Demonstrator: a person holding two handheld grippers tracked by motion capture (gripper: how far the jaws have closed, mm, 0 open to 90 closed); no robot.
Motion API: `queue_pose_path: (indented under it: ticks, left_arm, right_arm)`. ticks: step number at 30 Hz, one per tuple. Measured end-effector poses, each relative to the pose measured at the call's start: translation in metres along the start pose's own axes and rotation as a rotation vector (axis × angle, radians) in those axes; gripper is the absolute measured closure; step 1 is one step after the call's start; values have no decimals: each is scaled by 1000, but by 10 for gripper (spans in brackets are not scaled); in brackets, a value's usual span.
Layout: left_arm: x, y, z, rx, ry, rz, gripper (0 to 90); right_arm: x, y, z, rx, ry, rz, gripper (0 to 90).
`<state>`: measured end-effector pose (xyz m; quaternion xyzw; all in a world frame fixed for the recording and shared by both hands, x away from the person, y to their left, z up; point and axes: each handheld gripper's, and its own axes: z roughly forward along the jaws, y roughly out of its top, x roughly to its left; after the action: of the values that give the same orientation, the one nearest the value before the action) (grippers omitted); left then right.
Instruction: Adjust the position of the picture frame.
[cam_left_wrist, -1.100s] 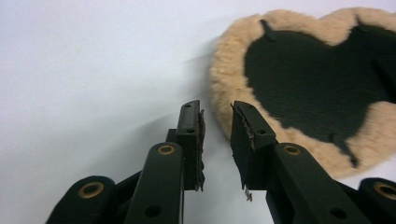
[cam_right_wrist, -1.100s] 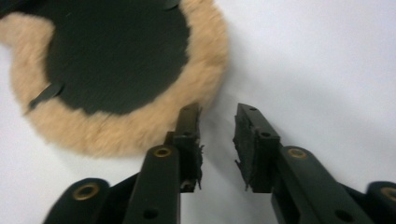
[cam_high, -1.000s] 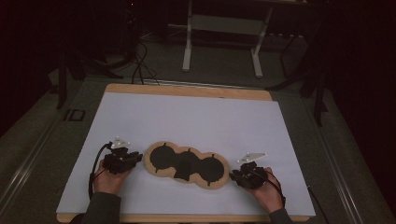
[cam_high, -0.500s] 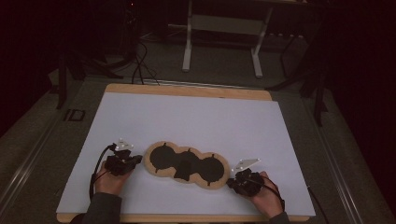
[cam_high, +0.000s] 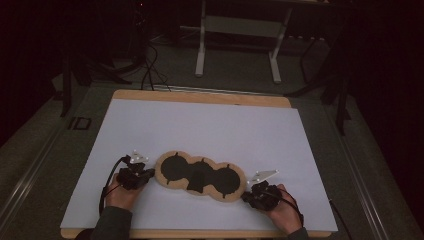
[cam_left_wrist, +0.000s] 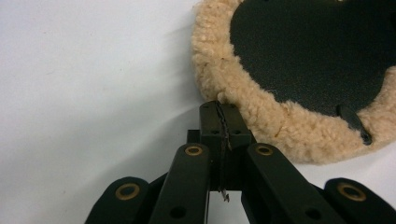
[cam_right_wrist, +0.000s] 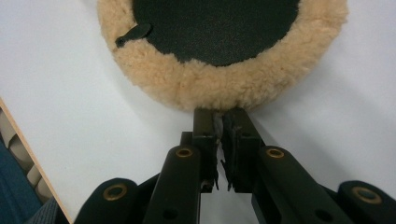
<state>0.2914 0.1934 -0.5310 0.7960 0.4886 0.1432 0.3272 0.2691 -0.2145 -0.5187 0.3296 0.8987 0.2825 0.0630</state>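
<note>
A tan fleece piece (cam_high: 201, 176) with black round patches lies on a plain white table sheet (cam_high: 210, 125) edged in pale wood. Black grippers, left (cam_high: 145, 174) and right (cam_high: 246, 196), flank it. The far floor looks dark grey, perhaps.

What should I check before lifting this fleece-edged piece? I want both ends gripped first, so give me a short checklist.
1. Left gripper shut on the fleece rim of the fleece-edged piece: ok, its jaws have just closed and meet at the rim's edge.
2. Right gripper on the opposite end: ok, its jaws have just been closing and pinch a tuft of fleece.
3. Depth of each bite: not ok, both hold only the outermost edge.
4. Piece lying flat on the white sheet: ok.
5. Small black tab free of the jaws: ok.
</note>
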Motion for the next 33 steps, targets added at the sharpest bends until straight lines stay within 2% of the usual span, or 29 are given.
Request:
queue_pose_path:
  ticks: [7, 16, 22, 33]
  left_arm:
    - [-1, 2, 2, -4, 1, -3, 900]
    - [-7, 4, 5, -7, -19, 1, 900]
    - [-14, 7, 8, -7, -38, 28, 900]
    - [-21, 9, 11, -6, -47, 49, 900]
  right_arm:
    - [-3, -1, 0, -9, -5, 13, 835]
    - [-12, -3, -2, -27, -45, 55, 836]
    - [-23, -6, -4, -47, -84, 112, 842]
    - [-35, -8, -4, -71, -123, 157, 847]
